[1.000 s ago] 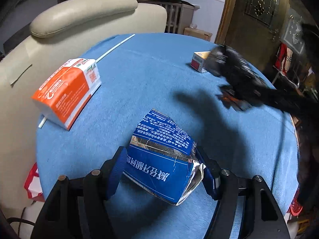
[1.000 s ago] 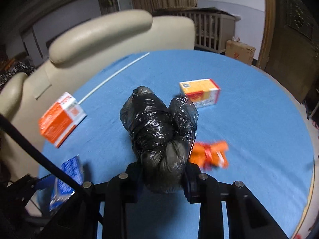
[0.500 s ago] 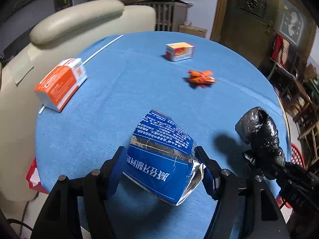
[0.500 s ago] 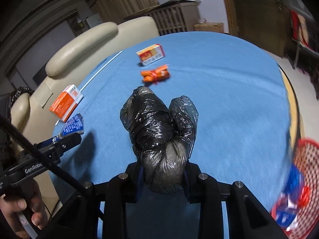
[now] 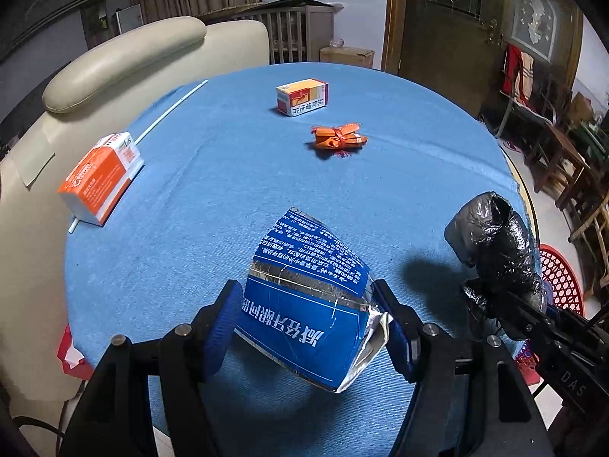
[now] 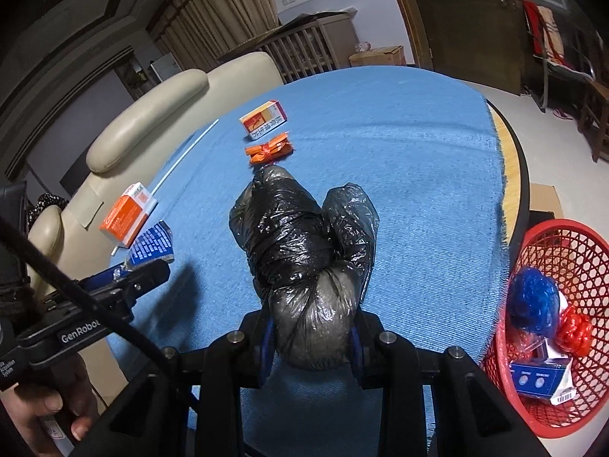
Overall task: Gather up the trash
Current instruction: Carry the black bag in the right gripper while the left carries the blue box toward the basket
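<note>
Round table (image 5: 190, 198) under blue cloth, cream armchair (image 5: 125, 57) behind, red mesh basket (image 6: 571, 266) on the floor beyond the table's right edge.

Blue carton (image 5: 304, 304), crushed flat, foil lining torn open at one corner: clamped in left gripper (image 5: 308, 323), jaws partly closed, pads pressed on both flanks. Long axis angled up and away from the camera, printed face upward; held above the near part of the cloth. Underside hidden.

Black bag bundle (image 6: 304, 266), knotted plastic: pinched at its lower end in right gripper (image 6: 310, 342), jaws narrow. Long axis pointing forward over the table, two lobes spread at the far end. Contents not visible. Held near the right edge of the table, close to the basket.

On the cloth, well apart from both: orange-and-white carton (image 5: 99, 179) at left edge, white straw (image 5: 171, 110) running past it, small yellow-and-red box (image 5: 302, 97) far side, orange wrapper (image 5: 337, 139) just in front of that box.

Basket contents partly legible: blue crumpled bag (image 6: 533, 301), red crumpled piece (image 6: 573, 331), small box with barcode; rest cut off by frame.

Hand (image 6: 42, 407) on left gripper's handle, lower corner, only partly in frame.
</note>
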Tool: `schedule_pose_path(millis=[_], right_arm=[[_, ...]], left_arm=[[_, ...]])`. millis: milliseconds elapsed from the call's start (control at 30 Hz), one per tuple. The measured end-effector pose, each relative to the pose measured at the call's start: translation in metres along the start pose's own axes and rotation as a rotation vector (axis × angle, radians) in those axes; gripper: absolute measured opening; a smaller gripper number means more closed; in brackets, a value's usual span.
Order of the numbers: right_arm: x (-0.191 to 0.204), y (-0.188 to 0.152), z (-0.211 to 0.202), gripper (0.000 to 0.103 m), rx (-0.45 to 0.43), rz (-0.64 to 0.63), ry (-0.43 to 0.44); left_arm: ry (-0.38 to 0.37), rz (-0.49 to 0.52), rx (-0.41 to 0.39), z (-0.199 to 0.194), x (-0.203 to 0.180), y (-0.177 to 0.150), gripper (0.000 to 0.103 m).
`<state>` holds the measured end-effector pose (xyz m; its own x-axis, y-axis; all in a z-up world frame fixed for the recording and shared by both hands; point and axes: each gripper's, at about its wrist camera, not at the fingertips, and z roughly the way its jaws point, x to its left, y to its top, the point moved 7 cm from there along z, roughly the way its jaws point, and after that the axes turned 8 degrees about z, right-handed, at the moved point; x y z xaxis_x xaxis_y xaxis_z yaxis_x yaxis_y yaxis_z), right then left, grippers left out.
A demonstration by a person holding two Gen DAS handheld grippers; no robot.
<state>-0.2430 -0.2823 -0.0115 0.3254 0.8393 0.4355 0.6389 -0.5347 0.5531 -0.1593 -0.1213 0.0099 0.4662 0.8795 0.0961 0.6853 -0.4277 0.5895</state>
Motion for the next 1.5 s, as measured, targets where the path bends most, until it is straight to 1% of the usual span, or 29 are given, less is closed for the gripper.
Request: schedule_pose_path(millis=[467,967,1500], right_arm=[[-0.013,0.005,-0.010,0.033,-0.029,0.033,-0.010],[-0.034,0.013,-0.032,0.033,-0.085,0.087,-0.022],[-0.065,0.012,-0.059,0.033,-0.134,0.134,-0.059]], left_arm=[[0.001,0.017,0.018,0.009,-0.006,0.001,0.070],[-0.015,0.068,0.015,0.007,-0.029,0.005,0.070],[-0.032,0.117,0.012,0.008,-0.054,0.008,0.070]])
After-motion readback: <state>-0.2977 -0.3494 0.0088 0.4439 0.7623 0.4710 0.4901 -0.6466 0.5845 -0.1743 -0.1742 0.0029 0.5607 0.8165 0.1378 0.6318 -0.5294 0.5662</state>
